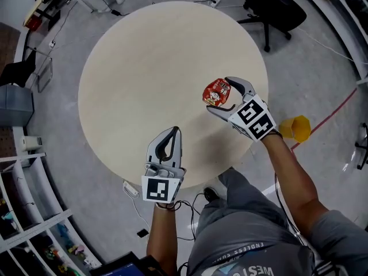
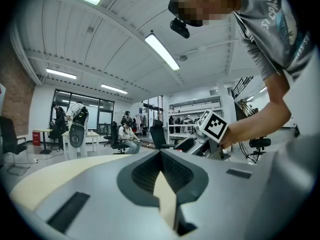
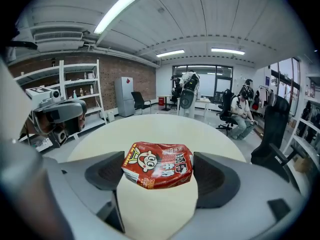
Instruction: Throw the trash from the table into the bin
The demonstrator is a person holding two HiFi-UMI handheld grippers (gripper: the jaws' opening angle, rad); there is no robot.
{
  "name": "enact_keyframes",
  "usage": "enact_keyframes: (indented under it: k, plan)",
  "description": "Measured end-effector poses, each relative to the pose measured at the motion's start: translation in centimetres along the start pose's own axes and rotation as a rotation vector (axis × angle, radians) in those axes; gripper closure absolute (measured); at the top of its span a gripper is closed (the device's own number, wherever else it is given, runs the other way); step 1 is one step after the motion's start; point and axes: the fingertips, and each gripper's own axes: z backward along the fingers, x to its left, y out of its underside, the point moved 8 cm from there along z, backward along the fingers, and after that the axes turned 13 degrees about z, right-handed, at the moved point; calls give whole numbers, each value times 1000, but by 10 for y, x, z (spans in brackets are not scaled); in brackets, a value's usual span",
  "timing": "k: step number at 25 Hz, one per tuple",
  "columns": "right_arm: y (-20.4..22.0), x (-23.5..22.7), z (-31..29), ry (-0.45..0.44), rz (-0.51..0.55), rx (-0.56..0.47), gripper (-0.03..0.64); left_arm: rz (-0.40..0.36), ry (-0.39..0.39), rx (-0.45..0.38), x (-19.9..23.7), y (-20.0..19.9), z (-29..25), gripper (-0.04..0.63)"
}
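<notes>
A crumpled red snack packet [image 1: 217,92] with a cartoon face is pinched between the jaws of my right gripper [image 1: 220,96], over the right side of the round beige table [image 1: 144,68]. In the right gripper view the packet [image 3: 159,165] touches both jaws of the right gripper [image 3: 159,176], above the tabletop [image 3: 165,129]. My left gripper [image 1: 174,131] is shut and empty over the table's near edge; its jaws meet in the left gripper view, where the left gripper [image 2: 161,153] points past the right gripper's marker cube [image 2: 212,126]. A yellow container [image 1: 297,128] stands on the floor right of the table.
A black office chair [image 1: 273,7] stands at the back right. White shelving [image 1: 23,211] lines the left side. A power strip and cables [image 1: 131,190] lie on the floor by the near edge. Seated people and desks [image 3: 240,111] show far off.
</notes>
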Motion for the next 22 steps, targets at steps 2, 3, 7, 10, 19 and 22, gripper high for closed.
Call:
enact_keyframes:
  k: [2, 3, 7, 10, 19, 22]
  plan:
    - [-14, 15, 33, -1, 9, -18, 176, -24, 14, -24, -22, -14, 14, 561]
    - [-22, 21, 53, 1, 15, -24, 176, -45, 27, -32, -36, -22, 19, 561]
    - [-68, 59, 115, 33, 48, -67, 176, -125, 75, -78, -67, -59, 56, 561]
    - [-108, 112, 135, 60, 82, -114, 176, -122, 84, -175, -67, -88, 111, 561]
    - [-173, 218, 229, 135, 181, -219, 176, -183, 137, -302, -114, -135, 215, 561]
    - [-184, 246, 266, 176, 210, -247, 176, -204, 176, -330, -138, -144, 237, 561]
